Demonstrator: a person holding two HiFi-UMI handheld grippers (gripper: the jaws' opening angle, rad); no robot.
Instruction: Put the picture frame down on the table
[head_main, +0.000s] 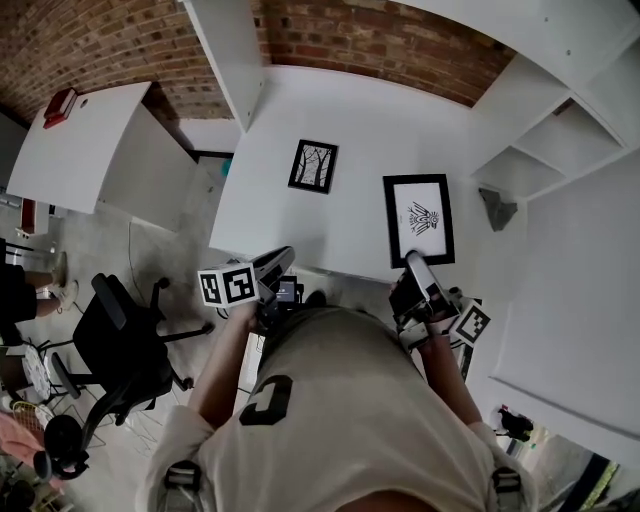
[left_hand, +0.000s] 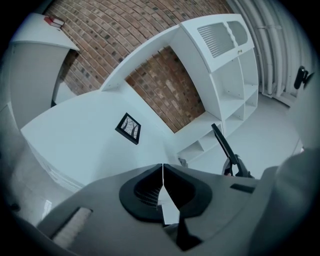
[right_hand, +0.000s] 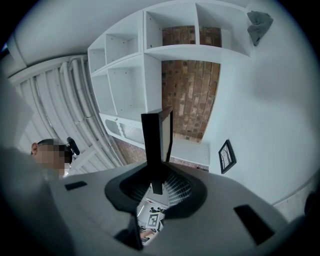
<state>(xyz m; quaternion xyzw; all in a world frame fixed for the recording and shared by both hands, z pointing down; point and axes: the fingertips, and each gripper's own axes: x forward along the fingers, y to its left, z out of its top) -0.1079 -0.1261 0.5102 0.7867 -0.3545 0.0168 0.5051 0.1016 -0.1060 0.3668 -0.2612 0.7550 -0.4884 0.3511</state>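
Presently the right tongs (right_hand: 159, 181) are clamping the slim black rectangular picture frame (head_main: 418, 218) over the smooth white bench (head_main: 350, 110), its print showing only overhead, while the left tongs (left_hand: 163, 187) are sitting clenched empty.

Overhead, we look steeply down on the white table (head_main: 350, 110); both gripper views share its small black-framed picture (left_hand: 129, 128).

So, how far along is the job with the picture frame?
Done: the right gripper grips the larger picture frame by its edge. In hand: the frame is held up, not yet lying on the white table. Remaining: lower it flat and release. The left gripper is shut, empty.
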